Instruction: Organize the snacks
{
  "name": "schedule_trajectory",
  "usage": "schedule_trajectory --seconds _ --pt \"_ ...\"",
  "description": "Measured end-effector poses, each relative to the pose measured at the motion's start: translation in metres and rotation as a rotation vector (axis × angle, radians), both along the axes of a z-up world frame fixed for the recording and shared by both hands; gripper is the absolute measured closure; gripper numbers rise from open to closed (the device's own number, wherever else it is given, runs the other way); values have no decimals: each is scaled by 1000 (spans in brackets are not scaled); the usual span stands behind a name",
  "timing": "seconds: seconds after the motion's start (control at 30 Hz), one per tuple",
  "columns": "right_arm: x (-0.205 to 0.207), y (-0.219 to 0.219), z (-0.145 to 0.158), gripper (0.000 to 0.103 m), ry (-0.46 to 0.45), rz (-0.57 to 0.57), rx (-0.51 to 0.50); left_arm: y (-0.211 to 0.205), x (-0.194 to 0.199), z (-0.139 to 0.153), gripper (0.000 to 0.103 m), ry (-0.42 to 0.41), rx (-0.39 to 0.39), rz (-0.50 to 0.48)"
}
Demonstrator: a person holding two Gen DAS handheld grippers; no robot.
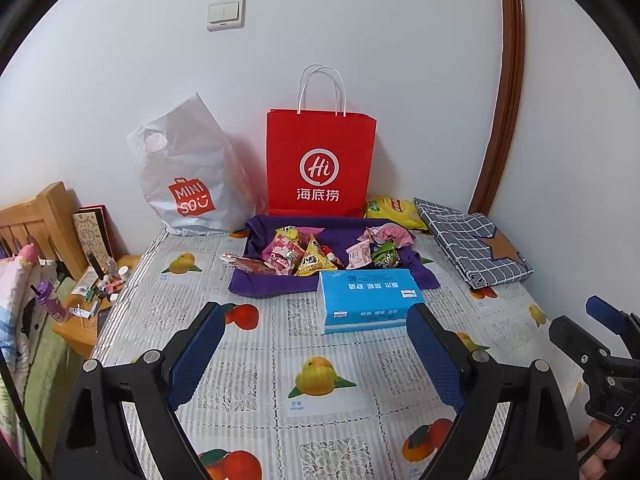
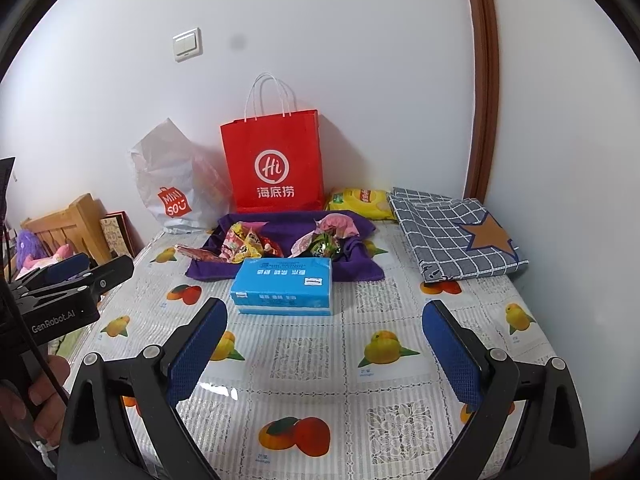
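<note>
Several small snack packets (image 1: 298, 258) (image 2: 250, 245) lie in a heap on a purple cloth (image 1: 280, 284) (image 2: 360, 268) at the back of the table. A yellow chip bag (image 1: 394, 210) (image 2: 360, 200) lies behind the cloth, right of a red paper bag (image 1: 320, 164) (image 2: 274, 160). My left gripper (image 1: 316, 320) is open and empty, held above the table in front of a blue tissue pack (image 1: 368, 300) (image 2: 284, 288). My right gripper (image 2: 324, 320) is open and empty, also short of the tissue pack.
A white Miniso plastic bag (image 1: 188, 176) (image 2: 168, 184) stands left of the red bag. A folded checked cloth (image 1: 472, 244) (image 2: 452, 232) lies at the back right. A wooden nightstand (image 1: 80, 320) with small bottles is off the table's left edge. The fruit-print tablecloth (image 1: 320, 380) (image 2: 320, 360) covers the table.
</note>
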State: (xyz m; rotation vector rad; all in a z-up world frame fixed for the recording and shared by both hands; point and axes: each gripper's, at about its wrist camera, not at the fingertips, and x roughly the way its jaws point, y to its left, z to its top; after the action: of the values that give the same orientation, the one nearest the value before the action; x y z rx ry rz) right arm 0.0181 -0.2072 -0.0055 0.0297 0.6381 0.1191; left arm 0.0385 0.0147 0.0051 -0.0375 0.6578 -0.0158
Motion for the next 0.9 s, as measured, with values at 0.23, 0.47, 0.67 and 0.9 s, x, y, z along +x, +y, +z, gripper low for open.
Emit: schedule_trajectory --seconds 0.23,0.47,0.67,0.9 --pt "-1 1 0 6 -3 5 7 0 1 -1 11 1 2 -6" --pt "0 -1 -1 6 -1 3 15 -2 1 -1 11 1 9 -6" --pt "-2 -2 0 6 -6 5 16 -2 1 -1 11 3 13 -5" --pt "-2 -1 0 6 -7 7 13 -2 1 -1 11 2 10 -6"
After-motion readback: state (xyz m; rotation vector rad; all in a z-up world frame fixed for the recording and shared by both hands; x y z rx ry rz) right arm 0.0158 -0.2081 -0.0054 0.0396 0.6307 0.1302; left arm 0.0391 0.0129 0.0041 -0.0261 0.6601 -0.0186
